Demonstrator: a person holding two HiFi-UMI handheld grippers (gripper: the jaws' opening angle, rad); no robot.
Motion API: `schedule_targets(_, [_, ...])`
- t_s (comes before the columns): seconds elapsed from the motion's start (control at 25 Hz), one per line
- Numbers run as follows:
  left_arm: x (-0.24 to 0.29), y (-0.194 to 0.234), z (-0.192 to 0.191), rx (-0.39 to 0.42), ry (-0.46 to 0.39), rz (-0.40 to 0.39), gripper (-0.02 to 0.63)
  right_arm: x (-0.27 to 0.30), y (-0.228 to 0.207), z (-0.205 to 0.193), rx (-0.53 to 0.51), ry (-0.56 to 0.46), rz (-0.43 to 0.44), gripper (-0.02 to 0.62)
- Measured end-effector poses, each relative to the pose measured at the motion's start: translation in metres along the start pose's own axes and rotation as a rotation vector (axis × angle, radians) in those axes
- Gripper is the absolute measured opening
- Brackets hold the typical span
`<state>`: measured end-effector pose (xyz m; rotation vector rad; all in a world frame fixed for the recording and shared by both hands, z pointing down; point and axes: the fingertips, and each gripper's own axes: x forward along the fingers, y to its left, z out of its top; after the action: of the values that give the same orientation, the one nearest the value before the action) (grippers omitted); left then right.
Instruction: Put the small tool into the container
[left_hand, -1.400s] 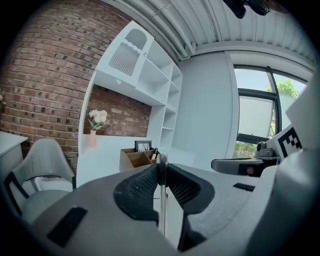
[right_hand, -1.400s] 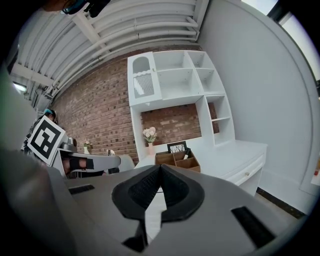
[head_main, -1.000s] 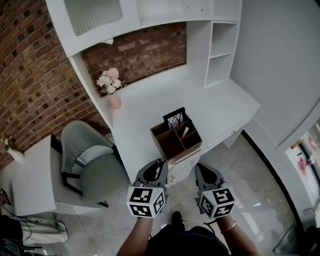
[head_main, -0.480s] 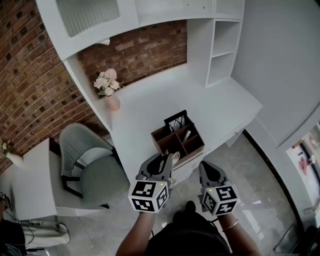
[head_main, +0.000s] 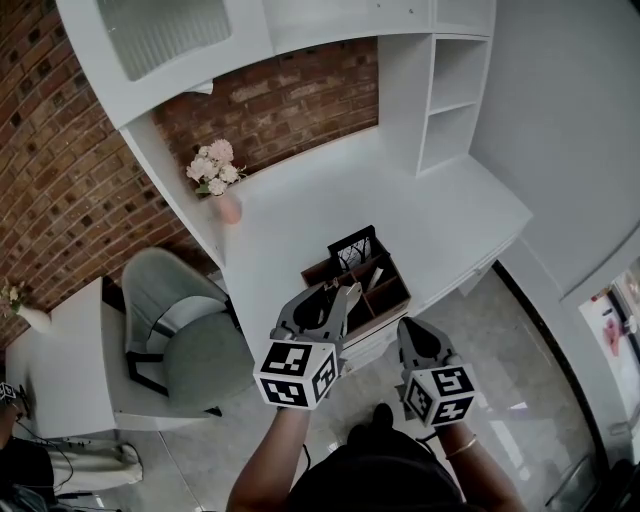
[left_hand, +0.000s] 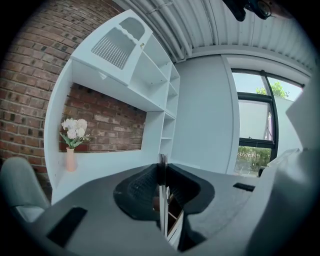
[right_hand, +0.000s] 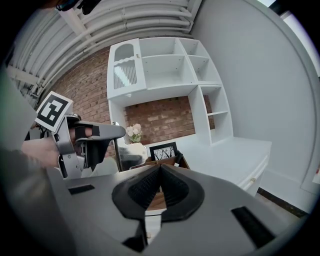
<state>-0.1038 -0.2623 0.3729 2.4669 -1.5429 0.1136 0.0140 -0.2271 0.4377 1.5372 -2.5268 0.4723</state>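
Left gripper (head_main: 334, 300): jaws clamped on a thin metal tool (left_hand: 162, 196), which stands upright between them at the near edge of the compartmented wooden container (head_main: 393, 297) on the white desk (head_main: 300, 205). Right gripper (right_hand: 160, 172): jaws together, nothing between them, held beside the left.

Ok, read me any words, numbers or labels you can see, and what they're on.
None can be read.
The cubes on left claw and right claw: square black-and-white patterns, no letters.
The small tool in left claw: no print visible.
The framed picture on desk: line drawing, no words.
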Motion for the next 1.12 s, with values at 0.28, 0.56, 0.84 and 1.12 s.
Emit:
schedule_targets(0.28, [0.02, 0.009, 0.009, 0.005, -0.006, 0.024, 0.071, 0.014, -0.014, 0.006, 0.006, 0.005, 0.013, 0.003])
schedule_targets(0.56, [0.032, 0.018, 0.0, -0.013, 0.015, 0.054, 0.071, 0.027, -0.025, 0.008, 0.009, 0.018, 0.027, 0.003])
schedule_targets(0.84, [0.037, 0.021, -0.026, -0.038, 0.065, 0.074, 0.071, 0.035, -0.029, 0.001, 0.009, 0.041, 0.046, 0.004])
schedule_targets(1.12, [0.039, 0.027, -0.05, -0.057, 0.112, 0.103, 0.071, 0.036, -0.033, -0.005, 0.01, 0.059, 0.051, 0.003])
